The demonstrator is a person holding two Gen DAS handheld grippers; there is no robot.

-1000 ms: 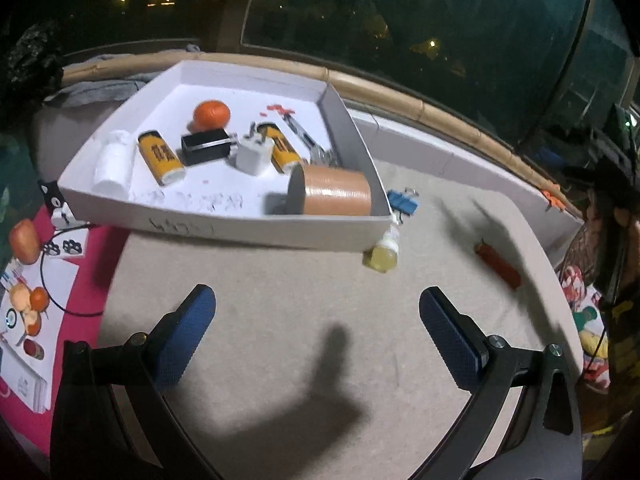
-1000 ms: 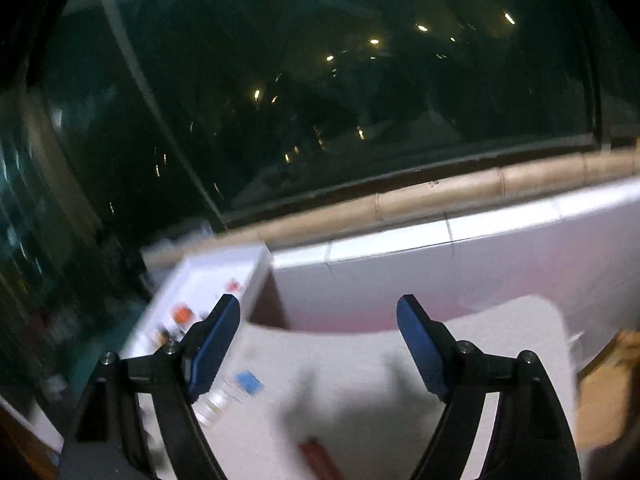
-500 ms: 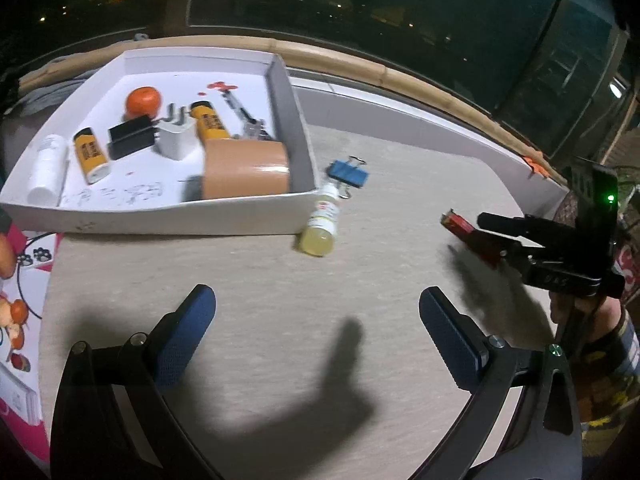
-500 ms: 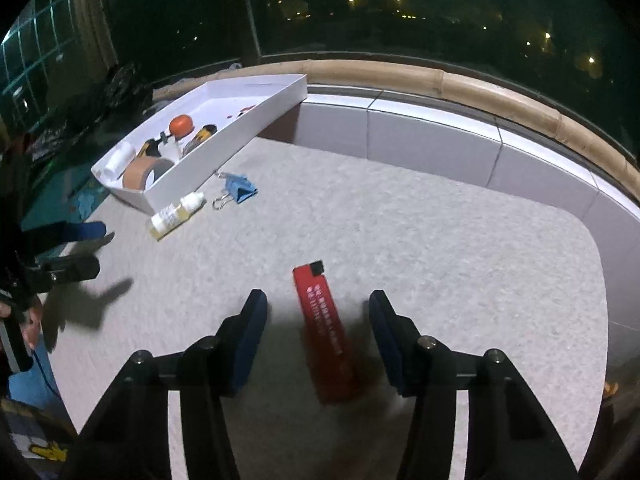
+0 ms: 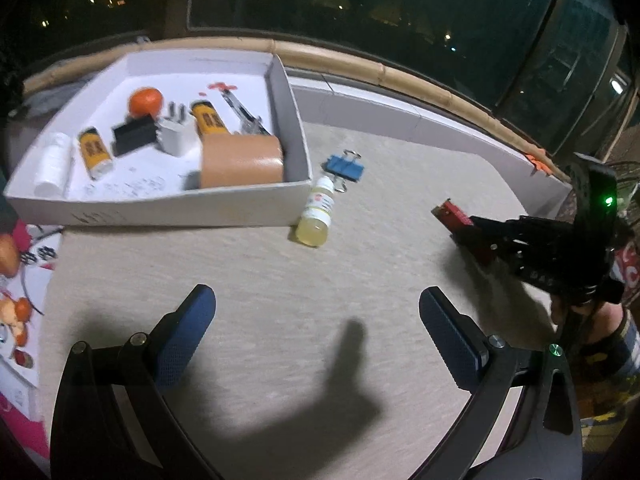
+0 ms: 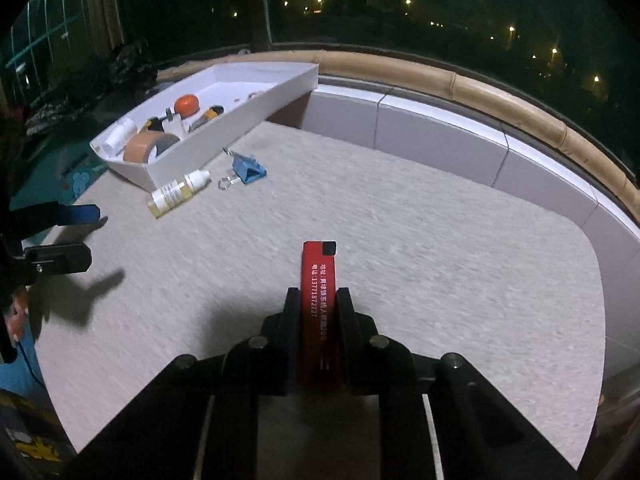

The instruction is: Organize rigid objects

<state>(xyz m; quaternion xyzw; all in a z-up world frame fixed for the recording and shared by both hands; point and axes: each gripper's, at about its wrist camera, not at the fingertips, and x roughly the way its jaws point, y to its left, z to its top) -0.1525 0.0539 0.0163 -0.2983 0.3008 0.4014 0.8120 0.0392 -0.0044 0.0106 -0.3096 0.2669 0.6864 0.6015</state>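
Far beyond the fingers a dark window (image 6: 400, 8) shows scattered lights; a bamboo rail (image 6: 460, 80) runs beneath it, and a pink printed sheet (image 5: 24, 264) lies left of them

Rear part of the red lighter (image 6: 319, 280) is concealed between the right gripper (image 6: 319, 300) fingers. White print on its face is partly unreadable. Box (image 5: 224, 208) contents are blurred; bottle (image 5: 317, 212) label is illegible. Printed sheet (image 5: 24, 264) is cut off at the left edge.

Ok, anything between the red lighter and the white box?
Yes: the small yellow bottle and blue binder clip lie by the white box's near wall; right gripper grips the red lighter.
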